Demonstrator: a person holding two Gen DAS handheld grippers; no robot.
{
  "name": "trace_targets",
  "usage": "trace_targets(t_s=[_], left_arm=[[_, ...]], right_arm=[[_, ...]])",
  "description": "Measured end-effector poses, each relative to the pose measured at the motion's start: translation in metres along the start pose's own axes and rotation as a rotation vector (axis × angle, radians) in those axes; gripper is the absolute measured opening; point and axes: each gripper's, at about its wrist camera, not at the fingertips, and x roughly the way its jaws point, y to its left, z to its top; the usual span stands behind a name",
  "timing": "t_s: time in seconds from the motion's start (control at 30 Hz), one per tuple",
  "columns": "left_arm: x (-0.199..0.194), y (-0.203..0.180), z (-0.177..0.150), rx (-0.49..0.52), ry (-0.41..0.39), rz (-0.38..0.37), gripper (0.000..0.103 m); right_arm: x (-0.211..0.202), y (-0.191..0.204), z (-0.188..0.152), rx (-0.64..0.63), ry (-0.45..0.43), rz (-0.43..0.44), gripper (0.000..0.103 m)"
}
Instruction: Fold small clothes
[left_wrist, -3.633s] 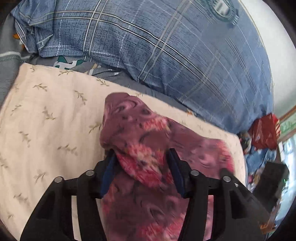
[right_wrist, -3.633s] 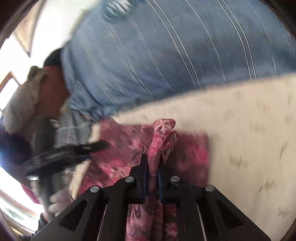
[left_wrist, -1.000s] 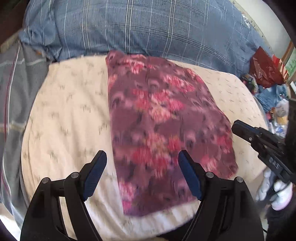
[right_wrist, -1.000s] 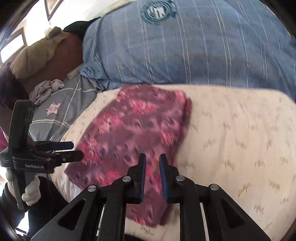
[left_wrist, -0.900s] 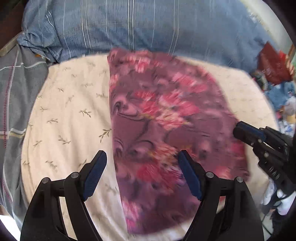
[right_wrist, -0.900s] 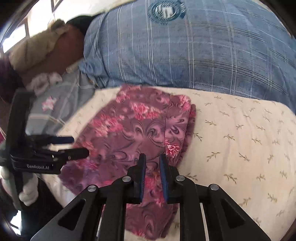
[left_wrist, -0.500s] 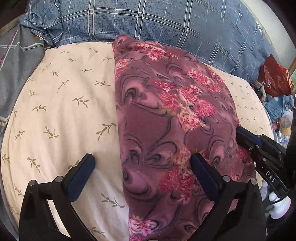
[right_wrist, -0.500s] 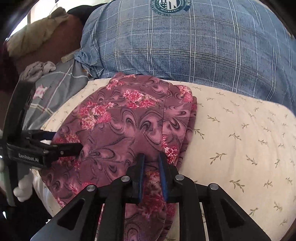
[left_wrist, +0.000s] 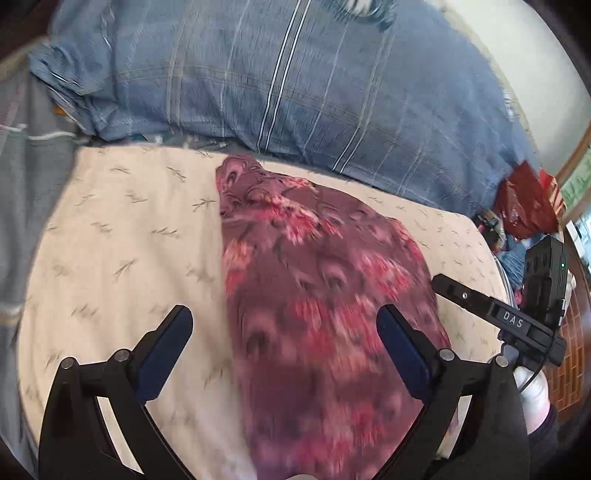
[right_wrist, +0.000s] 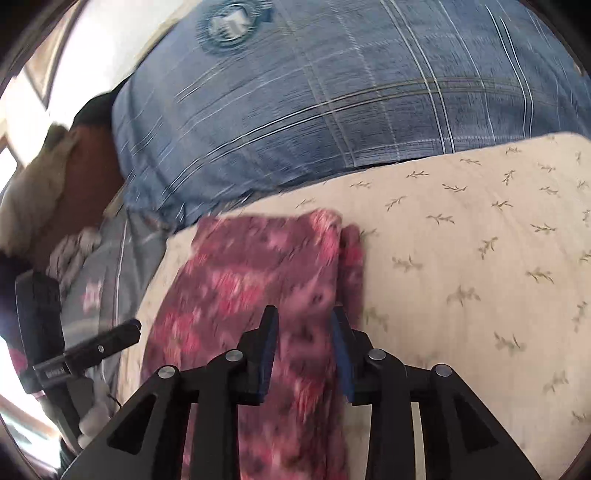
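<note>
A maroon garment with a pink flower print (left_wrist: 317, 295) lies folded flat on a cream pillow (left_wrist: 122, 251). My left gripper (left_wrist: 284, 332) is wide open and empty, low over the garment's near left part. My right gripper (right_wrist: 303, 332) is open, its fingers either side of the garment's (right_wrist: 258, 280) right folded edge, nothing held. Each gripper shows in the other's view: the right one (left_wrist: 495, 317) at the garment's right edge, the left one (right_wrist: 85, 350) at its left edge.
A large blue plaid pillow (left_wrist: 295, 85) lies behind the cream pillow (right_wrist: 480, 258). Grey striped bedding (left_wrist: 22, 184) lies to the left. A red bag (left_wrist: 524, 199) and clutter sit off the bed at the far right. Brown and beige cloth (right_wrist: 55, 177) lies at the far left.
My right gripper has opened from shut and now straddles the garment's right folded edge. Both grippers have moved down and closer to the garment. The garment lies as before.
</note>
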Motion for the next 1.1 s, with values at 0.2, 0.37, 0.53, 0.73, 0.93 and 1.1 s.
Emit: trace_targets(t_s=[0.2, 0.37, 0.53, 0.73, 0.93, 1.1], left_arm=[[0.041, 0.010, 0.006, -0.030, 0.061, 0.000, 0.100], [0.020, 0.003, 0.014, 0.028, -0.054, 0.040, 0.100], [0.048, 0.033, 0.017, -0.090, 0.077, 0.015, 0.101], [0.031, 0.045, 0.017, -0.119, 0.055, -0.010, 0.101], [0.027, 0.041, 0.011, -0.088, 0.108, -0.082, 0.101], [0.016, 0.024, -0.004, 0.028, 0.173, -0.126, 0.101]], right_arm=[[0.053, 0.002, 0.028, 0.029, 0.074, 0.013, 0.006], [0.025, 0.023, 0.041, -0.113, -0.074, 0.025, 0.004], [0.055, -0.017, 0.029, 0.002, 0.019, -0.048, 0.004], [0.018, -0.009, 0.017, 0.074, 0.004, 0.007, 0.015], [-0.011, -0.013, -0.026, 0.113, 0.049, 0.070, 0.024], [-0.023, -0.014, -0.055, 0.140, 0.082, 0.107, 0.031]])
